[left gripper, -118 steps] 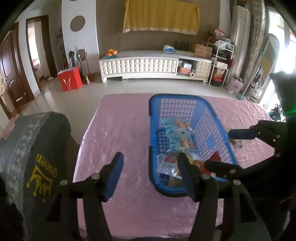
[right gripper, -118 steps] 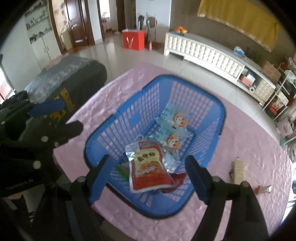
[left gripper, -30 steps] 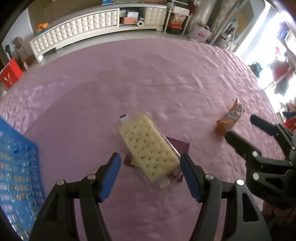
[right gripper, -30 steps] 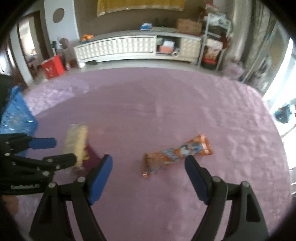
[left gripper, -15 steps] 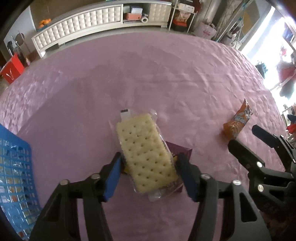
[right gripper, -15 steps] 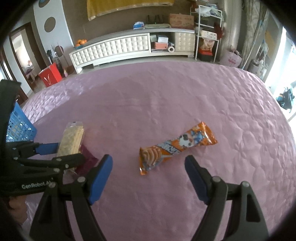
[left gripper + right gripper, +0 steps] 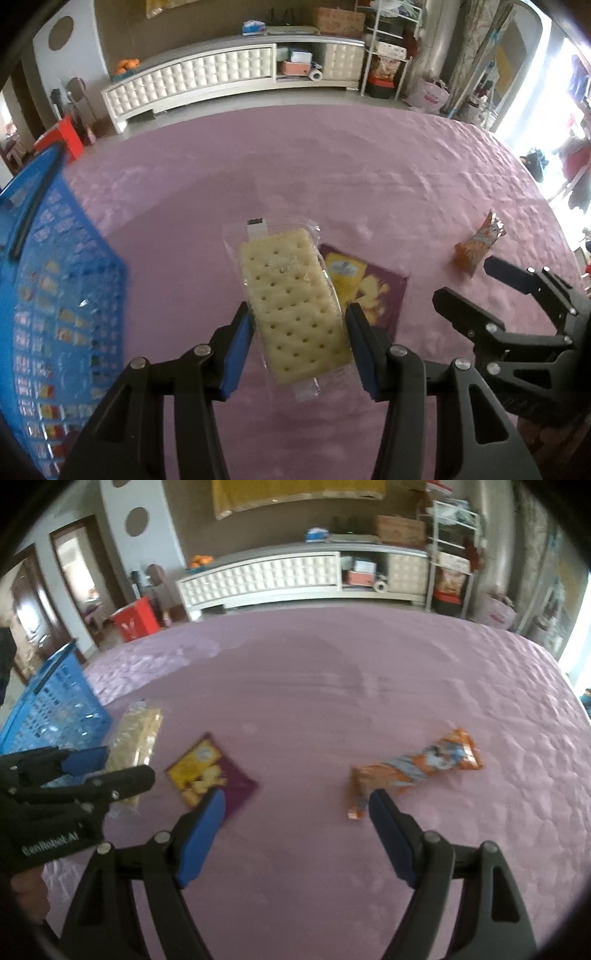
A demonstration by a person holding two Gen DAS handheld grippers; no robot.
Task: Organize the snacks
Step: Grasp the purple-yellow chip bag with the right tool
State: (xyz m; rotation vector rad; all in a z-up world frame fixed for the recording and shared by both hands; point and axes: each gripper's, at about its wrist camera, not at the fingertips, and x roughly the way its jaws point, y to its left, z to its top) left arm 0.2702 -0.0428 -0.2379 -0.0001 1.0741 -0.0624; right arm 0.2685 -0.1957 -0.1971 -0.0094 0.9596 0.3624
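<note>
A living room with a long white cabinet point(image 7: 229, 79) is lying behind the table, which is wearing a pink quilted cloth point(image 7: 332, 166). Your left gripper point(image 7: 299, 332) is closing on the clear-wrapped cracker pack point(image 7: 291, 299), its blue pads sitting against both long edges and the pack lifting clear of the cloth. The blue basket point(image 7: 48, 295) is standing just to its left. A purple and yellow snack packet point(image 7: 210, 775) is lying flat beside it. Your right gripper point(image 7: 295, 823) is hanging wide apart and holding nothing, with the orange snack bar point(image 7: 417, 766) lying on the cloth just beyond its right finger.
</note>
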